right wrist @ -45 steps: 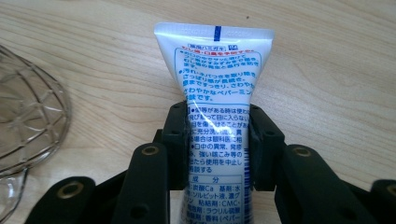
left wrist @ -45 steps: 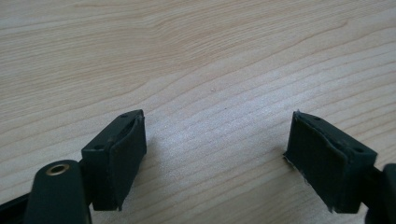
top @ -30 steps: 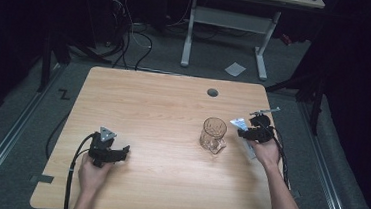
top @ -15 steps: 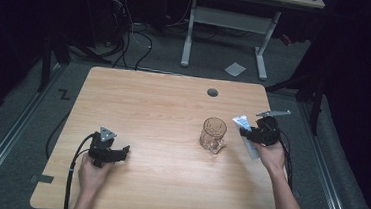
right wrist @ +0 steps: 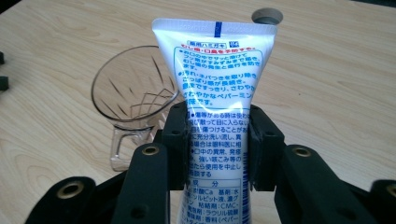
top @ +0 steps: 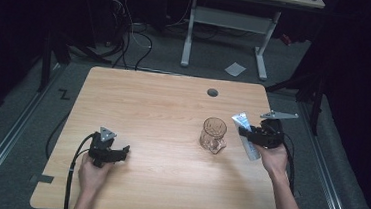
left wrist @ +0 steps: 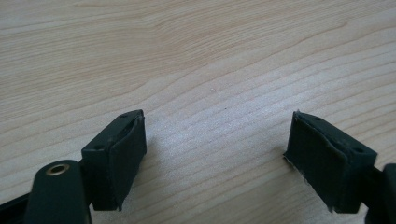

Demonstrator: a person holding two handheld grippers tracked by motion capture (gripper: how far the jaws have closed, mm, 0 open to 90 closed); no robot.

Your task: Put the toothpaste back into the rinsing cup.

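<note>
My right gripper (right wrist: 218,142) is shut on a white toothpaste tube (right wrist: 215,88) with blue print, both pads pressing its sides; the flat crimped end points away from me. In the high view the right gripper (top: 255,135) holds the tube (top: 243,123) above the table, just right of a clear glass mug (top: 213,135). That mug (right wrist: 133,100) stands upright to the left of the tube, its handle toward me. My left gripper (top: 114,154) rests low on the table at the front left. Its jaws (left wrist: 217,158) stand wide apart over bare wood with nothing between them.
The wooden table (top: 148,106) has a round cable hole (top: 212,92) near its far edge, also visible behind the tube as a grey hole (right wrist: 267,16). Cables trail from both grippers. Beyond the table stand a white desk frame (top: 230,23) and floor cables.
My right gripper has lifted the toothpaste tube and carried it slightly right, away from the mug. The left gripper has stayed where it was.
</note>
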